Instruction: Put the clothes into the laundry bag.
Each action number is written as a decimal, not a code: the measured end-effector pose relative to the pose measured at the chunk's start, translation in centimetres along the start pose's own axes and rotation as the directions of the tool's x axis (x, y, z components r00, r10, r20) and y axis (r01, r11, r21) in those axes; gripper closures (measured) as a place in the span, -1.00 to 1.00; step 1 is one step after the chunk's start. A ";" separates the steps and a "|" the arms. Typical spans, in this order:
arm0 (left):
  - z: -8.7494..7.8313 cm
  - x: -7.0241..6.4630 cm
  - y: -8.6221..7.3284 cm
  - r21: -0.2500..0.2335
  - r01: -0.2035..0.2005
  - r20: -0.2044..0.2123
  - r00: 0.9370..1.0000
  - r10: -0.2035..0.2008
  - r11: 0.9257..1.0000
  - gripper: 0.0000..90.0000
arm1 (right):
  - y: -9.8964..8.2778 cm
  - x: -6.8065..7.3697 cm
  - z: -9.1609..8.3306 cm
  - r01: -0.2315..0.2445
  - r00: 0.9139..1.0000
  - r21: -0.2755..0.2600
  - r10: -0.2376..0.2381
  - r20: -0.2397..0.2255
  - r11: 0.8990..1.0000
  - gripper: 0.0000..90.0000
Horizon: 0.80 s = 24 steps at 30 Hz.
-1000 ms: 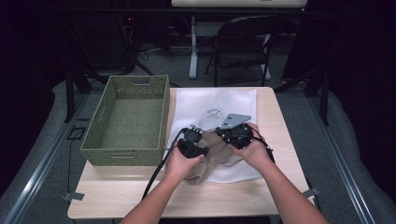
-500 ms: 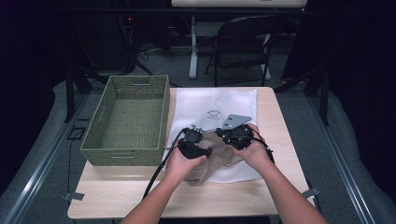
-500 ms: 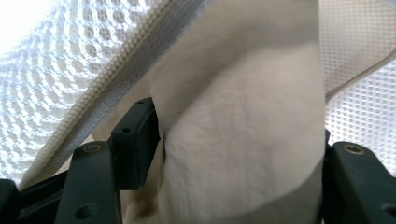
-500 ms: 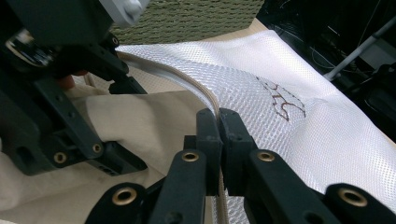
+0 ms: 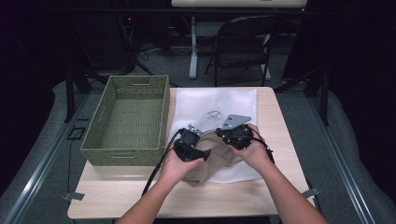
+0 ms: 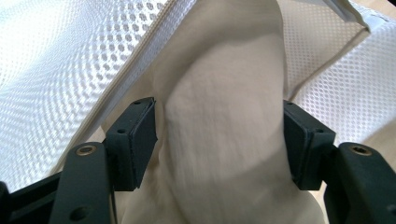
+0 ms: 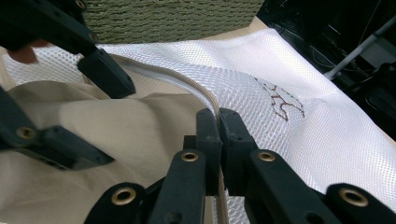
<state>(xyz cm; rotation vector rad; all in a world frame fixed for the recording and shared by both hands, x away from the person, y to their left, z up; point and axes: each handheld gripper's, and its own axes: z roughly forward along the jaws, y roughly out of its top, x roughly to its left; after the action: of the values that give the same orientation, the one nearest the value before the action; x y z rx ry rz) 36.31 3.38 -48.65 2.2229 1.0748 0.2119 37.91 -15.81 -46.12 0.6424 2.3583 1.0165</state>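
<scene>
Between your two claws on the surface (image 5: 140, 205): beige cloth (image 6: 224, 121), half inside white mesh bag (image 5: 215, 100). Your left claw (image 6: 219, 135), just opened, straddles the cloth unpressed. Your right claw (image 7: 218, 123) pinches the bag's rim.

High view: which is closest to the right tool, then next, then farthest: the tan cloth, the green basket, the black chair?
From the right tool:
1. Tan cloth, right beside it, toward the person.
2. Green basket, across the table's left side.
3. Black chair, beyond the table's far edge.

A green woven basket (image 5: 126, 122) sits on the wooden table (image 5: 275, 196); a folding chair (image 5: 243, 46) stands behind.
</scene>
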 end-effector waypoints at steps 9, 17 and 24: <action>-2.1 0.1 -1.1 -0.024 0.008 0.046 0.999 -0.007 1.000 -0.24 | 0.0 0.0 0.0 0.002 1.000 0.004 -0.002 0.001 1.000 0.93; -1.9 0.3 -2.4 0.012 -0.011 0.052 0.999 0.010 1.000 -0.27 | 0.0 0.0 0.0 0.002 1.000 0.003 -0.002 0.000 1.000 0.93; -0.7 0.4 -3.3 0.042 0.002 0.061 0.998 -0.005 0.999 -0.27 | 0.0 0.1 0.0 0.005 1.000 0.003 -0.005 0.004 1.000 0.93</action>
<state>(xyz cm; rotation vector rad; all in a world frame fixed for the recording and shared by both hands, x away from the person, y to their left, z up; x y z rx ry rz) 34.19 5.53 -50.24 2.2496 1.0591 0.1199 37.86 -15.75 -46.14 0.6385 2.3574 1.0092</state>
